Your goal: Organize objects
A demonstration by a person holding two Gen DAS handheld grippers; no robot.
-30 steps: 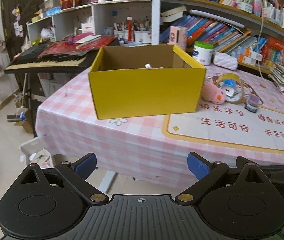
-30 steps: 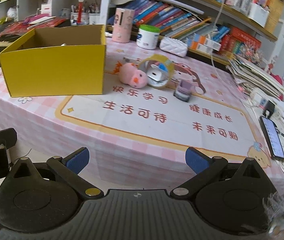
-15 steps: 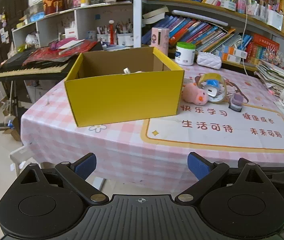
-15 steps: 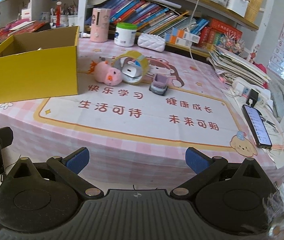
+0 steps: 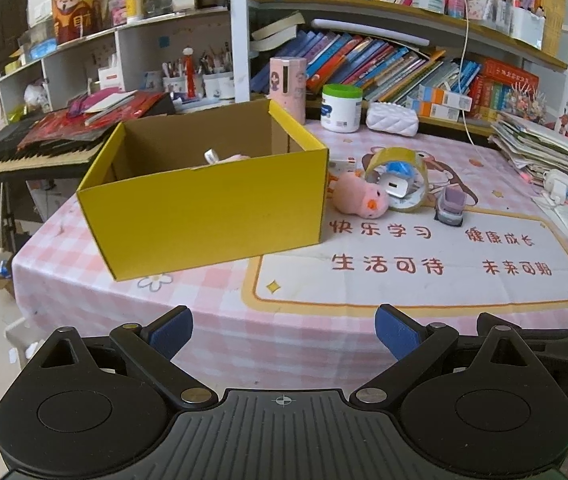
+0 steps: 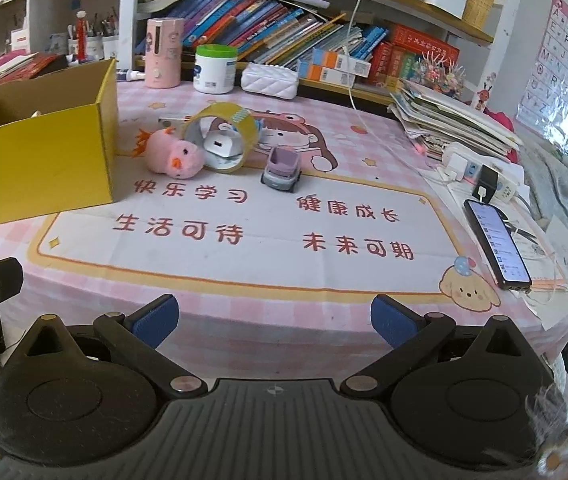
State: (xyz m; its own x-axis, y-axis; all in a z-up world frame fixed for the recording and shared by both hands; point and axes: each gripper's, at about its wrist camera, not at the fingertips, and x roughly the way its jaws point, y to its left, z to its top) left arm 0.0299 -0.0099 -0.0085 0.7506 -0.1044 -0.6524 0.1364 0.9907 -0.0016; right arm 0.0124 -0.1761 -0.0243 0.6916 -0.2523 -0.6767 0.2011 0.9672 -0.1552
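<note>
Left gripper (image 5: 281, 330) is hanging off the table's near edge (image 5: 304, 344), jaws wide apart, nothing in them. At 11 o'clock the one yellow box (image 5: 211, 216) is sitting. Only this view shows inside it. Right gripper (image 6: 271, 318) is spread wide too, empty — one pink plush (image 6: 173, 156), one tape roll (image 6: 223, 136), one toy car (image 6: 281, 170) clustering at 12, bare mat before them.

An open yellow cardboard box (image 5: 211, 216) sits on the left of the table, with a pale pink thing and a white tag showing inside. Just right of it lies a pink plush pig (image 6: 173, 154), touching a roll of yellow tape (image 6: 223, 136) standing on edge with a white charger (image 6: 219, 145) inside its ring. A small grey-and-lilac toy car (image 6: 281, 172) stands nearby.
</note>
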